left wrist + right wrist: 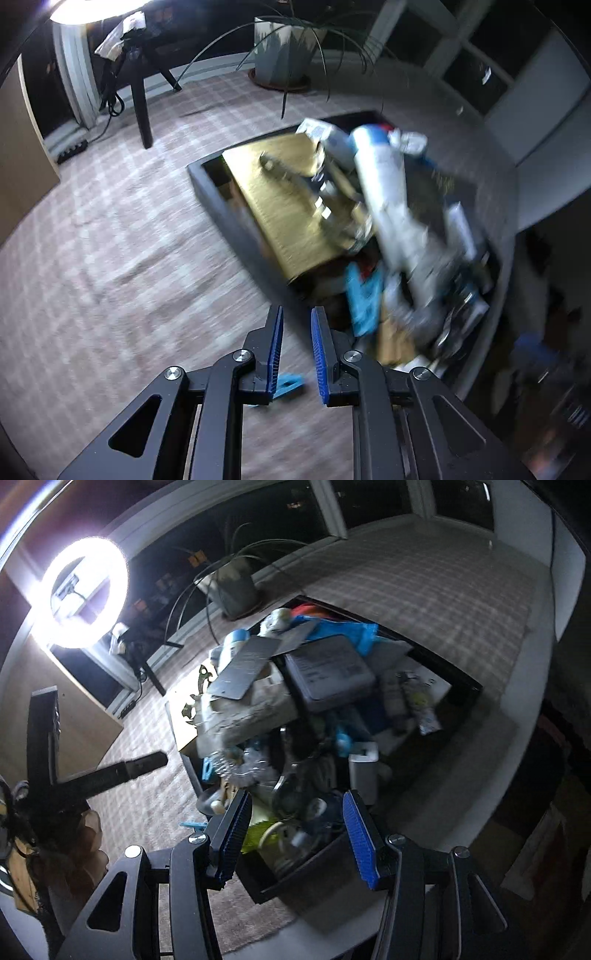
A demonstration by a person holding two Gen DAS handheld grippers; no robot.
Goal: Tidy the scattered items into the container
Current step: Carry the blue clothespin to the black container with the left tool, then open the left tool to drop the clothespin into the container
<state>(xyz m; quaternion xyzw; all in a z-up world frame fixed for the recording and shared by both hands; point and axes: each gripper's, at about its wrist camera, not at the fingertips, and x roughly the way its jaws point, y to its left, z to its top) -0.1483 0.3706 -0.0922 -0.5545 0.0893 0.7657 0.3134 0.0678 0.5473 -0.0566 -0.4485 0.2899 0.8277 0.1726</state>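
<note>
Carpet [92, 258] left: small blue piece [288, 386] outside, under left gripper [297, 354], fingers narrow, empty. Centre: black container [469, 686] heaped full, task nearly done. Right gripper [297, 834] over container, fingers wide, empty.

My container [236, 218] is a low, dark, rectangular tray lying flat on the checked carpet, and it is heaped well above its rim. In my left view a flat gold-brown box [284, 206] fills its near-left part, with a long white-and-blue tube [384, 192] slanting across the pile beside it and a light blue piece [364, 299] lower down. In my right view the same tray [295, 871] holds a grey flat pack [328, 672] on top, a dark card [245, 668] leaning beside it, a blue bag [343, 631] behind and a small white box [364, 775] near the front. One small light blue item [290, 384] lies on the carpet outside, close to the tray.
</note>
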